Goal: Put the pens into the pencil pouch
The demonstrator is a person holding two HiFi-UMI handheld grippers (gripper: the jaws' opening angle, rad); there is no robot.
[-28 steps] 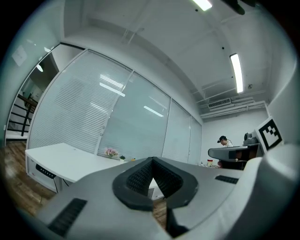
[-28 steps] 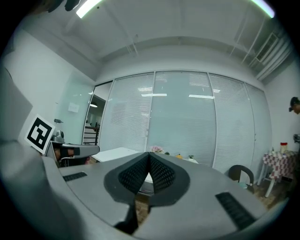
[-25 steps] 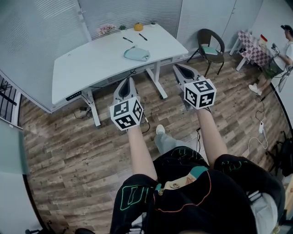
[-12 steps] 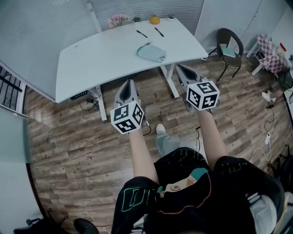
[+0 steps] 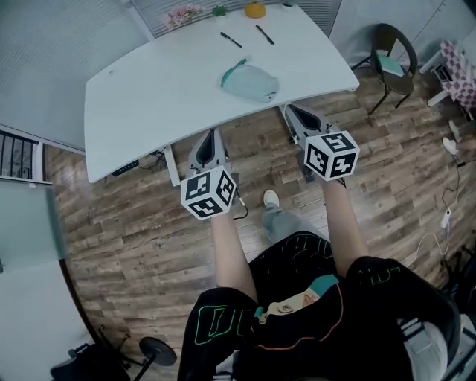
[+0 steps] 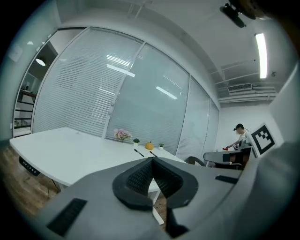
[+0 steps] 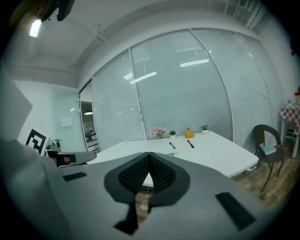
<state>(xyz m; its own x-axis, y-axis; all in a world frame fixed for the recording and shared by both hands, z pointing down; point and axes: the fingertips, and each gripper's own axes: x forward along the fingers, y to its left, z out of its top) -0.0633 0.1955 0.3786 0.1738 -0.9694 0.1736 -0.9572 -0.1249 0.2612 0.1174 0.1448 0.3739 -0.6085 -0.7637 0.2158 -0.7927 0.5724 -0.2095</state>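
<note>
The left tool [image 5: 210, 135] is fully closed: its two black ribbed pads [image 6: 139, 178] meet at the tips and nothing is between them. The right tool [image 5: 294, 111] is closed in the same way and is also empty. Both tools hang over the brown wooden floor [image 5: 119, 238], just before the near edge of the large white table [image 5: 149, 89], and they touch nothing.

The pale green fabric pencil pouch [image 5: 251, 80] lies on the table, in its right half, well apart from both tools. The two thin black pens [image 5: 230, 39] lie beyond the pouch, near each other but not touching. Behind them, along the far edge, stand pink flowers [image 5: 184, 13], a small green plant [image 5: 219, 10] and an orange pumpkin-shaped ornament [image 5: 255, 10].

The white table legs [image 5: 172, 165] stand under the near edge, close to the tools. Left of the pouch the table top is wide and bare. A dark wicker chair [image 5: 390, 56] stands on the floor to the right of the table, and a glass wall with blinds [image 7: 187, 93] closes the far side.
</note>
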